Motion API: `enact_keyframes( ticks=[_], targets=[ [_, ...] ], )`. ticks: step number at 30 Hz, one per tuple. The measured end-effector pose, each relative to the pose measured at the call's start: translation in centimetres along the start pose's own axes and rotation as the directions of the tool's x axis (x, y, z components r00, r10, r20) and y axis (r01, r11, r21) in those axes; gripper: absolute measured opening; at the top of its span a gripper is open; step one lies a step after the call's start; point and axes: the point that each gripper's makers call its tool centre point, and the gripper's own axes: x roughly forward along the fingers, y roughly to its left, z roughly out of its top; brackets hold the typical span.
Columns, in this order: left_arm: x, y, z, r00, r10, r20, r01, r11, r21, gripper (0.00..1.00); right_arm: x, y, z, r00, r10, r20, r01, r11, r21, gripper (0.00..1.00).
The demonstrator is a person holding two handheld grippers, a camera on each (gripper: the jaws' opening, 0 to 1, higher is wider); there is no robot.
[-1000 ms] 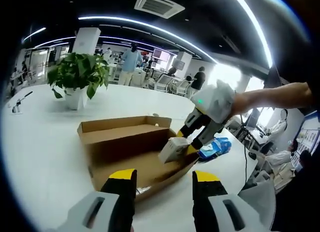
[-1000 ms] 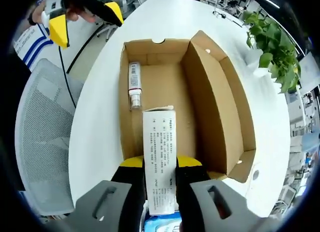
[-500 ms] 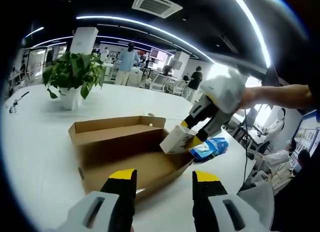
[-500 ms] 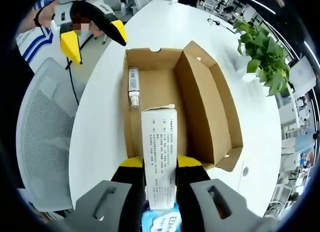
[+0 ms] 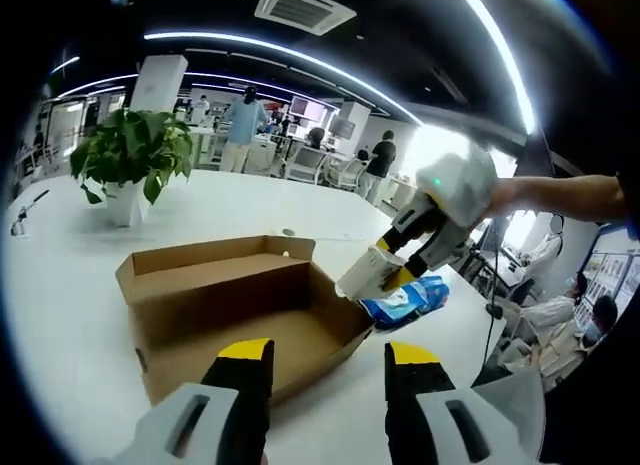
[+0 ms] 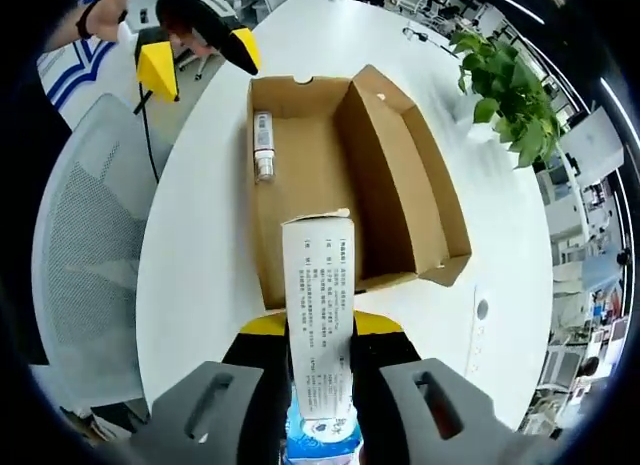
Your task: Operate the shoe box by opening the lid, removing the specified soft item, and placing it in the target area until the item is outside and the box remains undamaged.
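Note:
An open brown cardboard shoe box (image 5: 230, 305) (image 6: 340, 175) lies on the white table, its lid standing upright along one long side. My right gripper (image 6: 320, 335) (image 5: 400, 270) is shut on a small white printed carton (image 6: 320, 330) (image 5: 368, 273), held in the air just past the box's near end. A white tube-shaped item (image 6: 263, 145) lies inside the box by its far wall. My left gripper (image 5: 325, 360) (image 6: 195, 45) is open and holds nothing, hovering off the box's far end. A blue soft pack (image 5: 410, 297) (image 6: 318, 437) lies on the table beside the box, under the carton.
A potted green plant (image 5: 125, 165) (image 6: 510, 95) stands on the table beyond the lid side. A grey mesh chair (image 6: 85, 285) sits off the table's edge. Several people and desks are in the office behind.
My right gripper has lifted the white carton back out of the box, past its near end and over the blue pack. The left gripper stayed open.

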Motion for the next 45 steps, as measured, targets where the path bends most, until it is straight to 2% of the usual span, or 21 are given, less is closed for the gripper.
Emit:
enact_keyframes(
  ticks=[7, 13, 18, 27, 30, 45],
  targets=[
    [0.9, -1.0, 0.0, 1.0, -0.019, -0.004, 0.019, 1.0, 0.002, 0.45, -0.7, 0.3, -4.3, 1.0, -0.003, -0.017, 0.005, 0.994, 0.106, 0.19],
    [1.8, -1.9, -0.2, 0.999, -0.036, -0.022, 0.036, 0.999, 0.013, 0.45, -1.3, 1.2, -7.7, 0.999, -0.005, -0.039, 0.011, 0.987, 0.16, 0.19],
    [2.6, -2.5, -0.4, 0.998, -0.049, -0.039, 0.05, 0.999, 0.019, 0.45, -1.6, 2.0, -11.4, 0.998, -0.001, -0.07, 0.016, 0.977, 0.214, 0.19],
    [4.0, -4.7, -0.2, 0.995, -0.08, -0.064, 0.083, 0.995, 0.048, 0.45, -3.2, 3.1, -16.8, 0.994, -0.012, -0.108, 0.042, 0.958, 0.283, 0.19],
    [4.5, -5.4, -0.1, 0.993, -0.09, -0.073, 0.095, 0.994, 0.057, 0.45, -3.9, 3.3, -18.1, 0.993, -0.016, -0.113, 0.05, 0.952, 0.302, 0.19],
    [6.7, -6.7, 0.2, 0.989, -0.109, -0.096, 0.115, 0.992, 0.059, 0.45, -6.4, 4.0, -24.1, 0.989, -0.041, -0.139, 0.092, 0.92, 0.382, 0.19]
  ],
)
